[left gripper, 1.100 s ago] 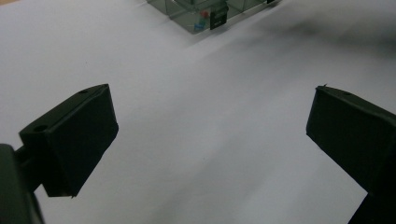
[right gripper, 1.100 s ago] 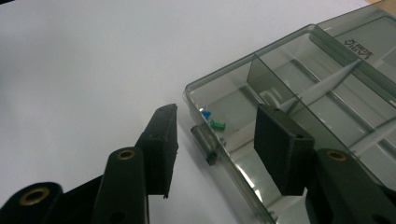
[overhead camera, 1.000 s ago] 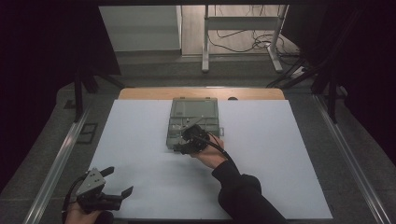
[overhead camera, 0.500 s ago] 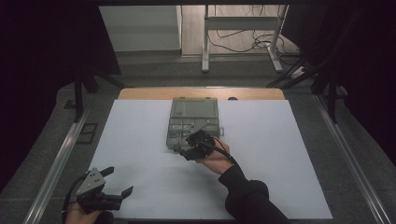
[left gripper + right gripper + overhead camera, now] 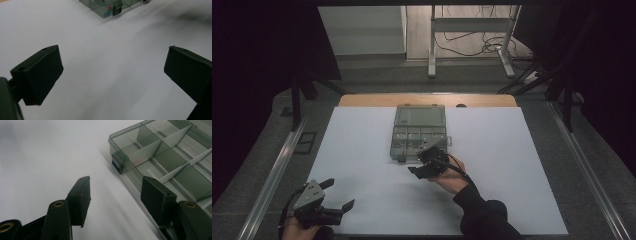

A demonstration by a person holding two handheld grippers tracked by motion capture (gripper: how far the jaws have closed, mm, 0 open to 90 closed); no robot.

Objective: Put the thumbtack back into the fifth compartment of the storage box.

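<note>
A clear grey compartment box (image 5: 419, 131) lies open at the back middle of the white sheet (image 5: 357, 150). My right gripper (image 5: 426, 167) hovers just off the box's near edge, and its jaws have just been opening with nothing between them. In the right gripper view the open gripper (image 5: 120, 200) stands beside the box (image 5: 162, 157) and its black latch (image 5: 117, 166), one jaw overlapping the box's front wall. My left gripper (image 5: 338, 194) rests open at the sheet's near left corner. In the left gripper view that gripper (image 5: 113, 72) stands wide over bare sheet, the box (image 5: 112, 6) far off.
The wooden table edge (image 5: 427, 100) shows behind the sheet. Metal rails (image 5: 272, 175) run along both sides of the table. A stand with cables (image 5: 472, 45) stands on the floor beyond.
My right gripper has drawn back from over the box's front compartments toward the near side, and its jaws stand a little wider. The left gripper has not moved.
</note>
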